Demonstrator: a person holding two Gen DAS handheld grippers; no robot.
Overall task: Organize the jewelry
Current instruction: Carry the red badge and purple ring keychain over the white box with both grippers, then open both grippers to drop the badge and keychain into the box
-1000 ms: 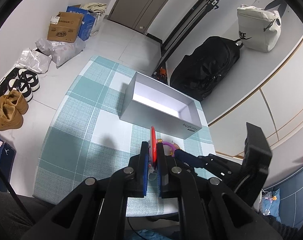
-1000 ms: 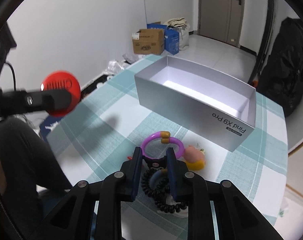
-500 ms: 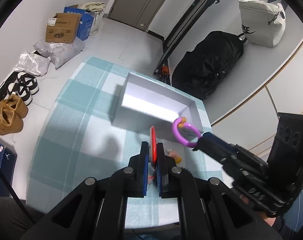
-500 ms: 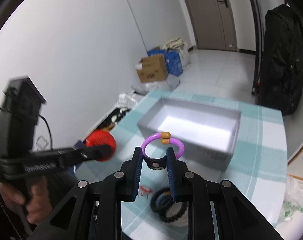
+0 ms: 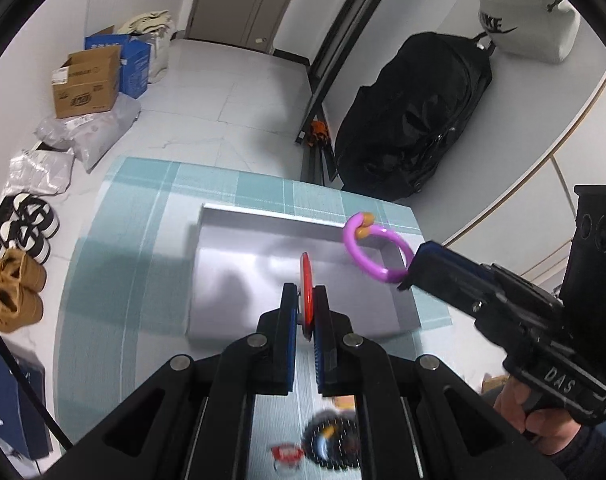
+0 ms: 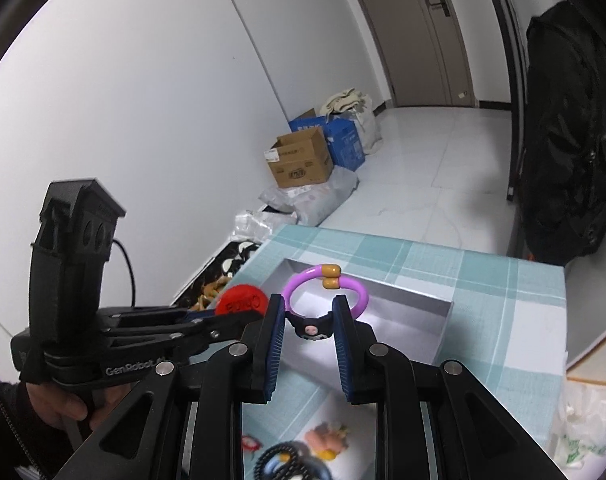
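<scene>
My left gripper (image 5: 306, 304) is shut on a flat red disc (image 5: 306, 286), held edge-on above the open silver box (image 5: 239, 280). In the right wrist view the same red disc (image 6: 242, 300) shows at the tip of the left gripper (image 6: 223, 316). My right gripper (image 6: 309, 320) is shut on a purple ring bracelet (image 6: 359, 300) by its small black charm, over the box (image 6: 407, 316). From the left wrist view the purple ring (image 5: 367, 254) hangs above the box's right end, at the right gripper (image 5: 413, 268).
Loose pieces lie on the checked tablecloth (image 5: 115, 240) near me: black coiled hair ties (image 6: 287, 460), a small red item (image 6: 249, 442) and a pink-and-yellow figure (image 6: 327, 438). Cardboard boxes (image 5: 87, 82), shoes (image 5: 15, 292) and a black backpack (image 5: 415, 120) stand on the floor around the table.
Both grippers have lifted away from the pile and moved out over the box, the right one carrying the purple ring up off the table, the left one carrying the red disc.
</scene>
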